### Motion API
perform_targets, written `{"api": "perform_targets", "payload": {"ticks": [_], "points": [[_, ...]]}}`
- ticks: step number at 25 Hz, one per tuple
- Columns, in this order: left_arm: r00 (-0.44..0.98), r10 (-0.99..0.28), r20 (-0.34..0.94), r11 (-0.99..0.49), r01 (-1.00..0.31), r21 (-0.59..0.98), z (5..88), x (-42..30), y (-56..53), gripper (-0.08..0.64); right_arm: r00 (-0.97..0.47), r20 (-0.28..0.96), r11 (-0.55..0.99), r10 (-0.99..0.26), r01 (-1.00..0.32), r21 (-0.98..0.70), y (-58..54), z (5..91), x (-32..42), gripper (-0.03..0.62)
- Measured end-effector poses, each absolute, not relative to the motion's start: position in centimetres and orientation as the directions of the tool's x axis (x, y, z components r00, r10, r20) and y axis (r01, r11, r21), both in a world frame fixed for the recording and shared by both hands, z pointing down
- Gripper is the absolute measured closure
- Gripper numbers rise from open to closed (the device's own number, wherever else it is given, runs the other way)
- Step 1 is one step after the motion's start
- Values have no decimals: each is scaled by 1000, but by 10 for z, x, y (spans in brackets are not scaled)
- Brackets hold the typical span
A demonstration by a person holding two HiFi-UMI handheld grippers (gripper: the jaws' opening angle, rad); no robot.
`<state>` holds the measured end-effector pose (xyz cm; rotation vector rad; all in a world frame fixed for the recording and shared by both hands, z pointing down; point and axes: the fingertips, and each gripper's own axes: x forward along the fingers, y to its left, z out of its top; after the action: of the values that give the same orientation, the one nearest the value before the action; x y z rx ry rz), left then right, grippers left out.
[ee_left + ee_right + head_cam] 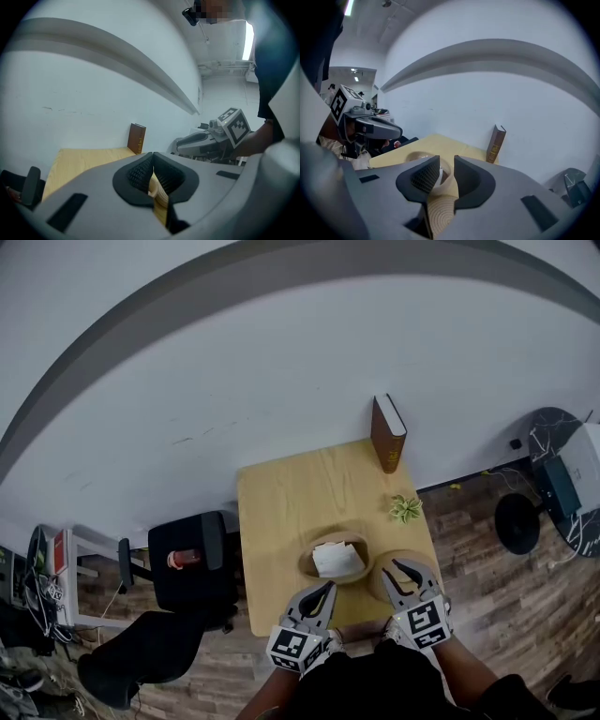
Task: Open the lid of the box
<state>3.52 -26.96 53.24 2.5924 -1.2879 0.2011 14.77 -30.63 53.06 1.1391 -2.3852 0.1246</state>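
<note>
A round wooden box [309, 564] stands with its lid off near the front of the light wooden table [291, 493], with a white folded paper [337, 559] inside it. Its lid [379, 584] lies flat on the table to the right. My right gripper [398, 570] hovers over the lid with its jaws apart and nothing pressed between them. In the right gripper view the ringed lid [440, 213] shows below the pads. My left gripper [328, 587] is at the box's near rim with its tips together. Only a thin strip of pale wood shows in the slit of the left gripper [152, 176].
A brown book [387, 432] stands upright at the table's back right corner against the white wall. A small green plant [405, 508] lies near the right edge. A black chair [192, 568] is left of the table; a black round base [517, 521] and cables are on the floor to the right.
</note>
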Motion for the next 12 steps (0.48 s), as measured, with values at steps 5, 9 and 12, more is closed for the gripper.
{"api": "perform_targets", "payload": {"ticks": [5,9,12], "points": [[590,-781,205,-572,-807,145,520,34,-276,541,-523,391,620,-757,-765,176,-307,508,150,572],[594,-783,183,-583,-804,119,512,33,-280,541,-520,364,607,-773,-773,185,-309,494,152,574],[595,-784,176,-584,-803,115,509,34,-281,541,-516,356,596,-779,-786,165,-310,490,155,574]]}}
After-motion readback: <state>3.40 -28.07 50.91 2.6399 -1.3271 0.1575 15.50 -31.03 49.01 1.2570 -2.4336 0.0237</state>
